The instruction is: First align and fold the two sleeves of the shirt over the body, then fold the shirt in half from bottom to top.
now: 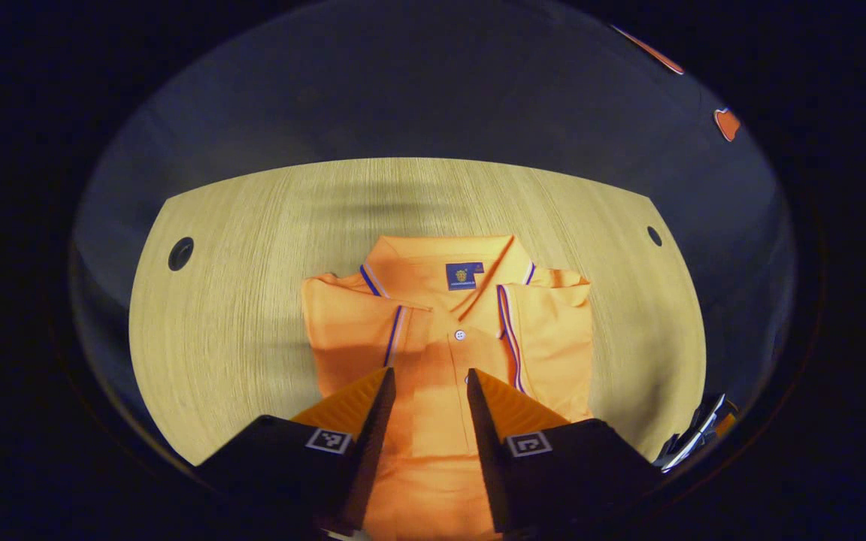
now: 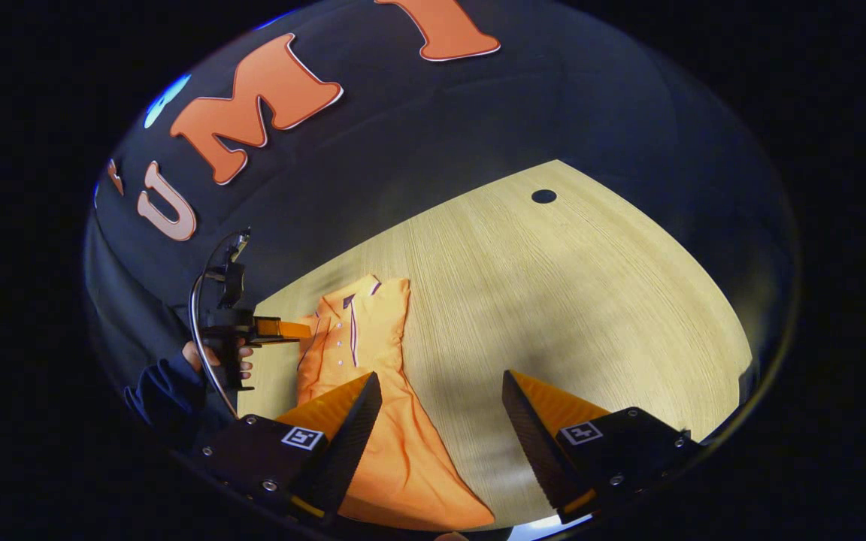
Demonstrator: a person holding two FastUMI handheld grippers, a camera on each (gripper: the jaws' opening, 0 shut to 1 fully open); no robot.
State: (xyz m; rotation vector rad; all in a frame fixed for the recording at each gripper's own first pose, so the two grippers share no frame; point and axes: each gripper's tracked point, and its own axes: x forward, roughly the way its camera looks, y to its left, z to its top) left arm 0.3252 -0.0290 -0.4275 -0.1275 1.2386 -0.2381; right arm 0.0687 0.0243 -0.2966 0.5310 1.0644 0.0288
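An orange polo shirt (image 1: 433, 330) lies flat on the wooden table (image 1: 237, 300), collar toward the far edge. Both sleeves are folded inward over the body; their striped cuffs run down either side of the button placket. My left gripper (image 1: 431, 373) hovers open above the shirt's middle, with nothing between its fingers. In the right gripper view the shirt (image 2: 373, 361) lies at the left, hem nearest the camera. My right gripper (image 2: 440, 376) stands open over the shirt's right edge and bare table, holding nothing. A hand (image 2: 211, 361) holds the left gripper (image 2: 304, 329) by the collar end.
The table has round cable holes at the far left (image 1: 180, 253) and far right (image 1: 654, 235), one seen as a hole (image 2: 543, 196) in the right gripper view. Bare wood surrounds the shirt. Part of the right gripper (image 1: 696, 436) shows at the table's near right edge.
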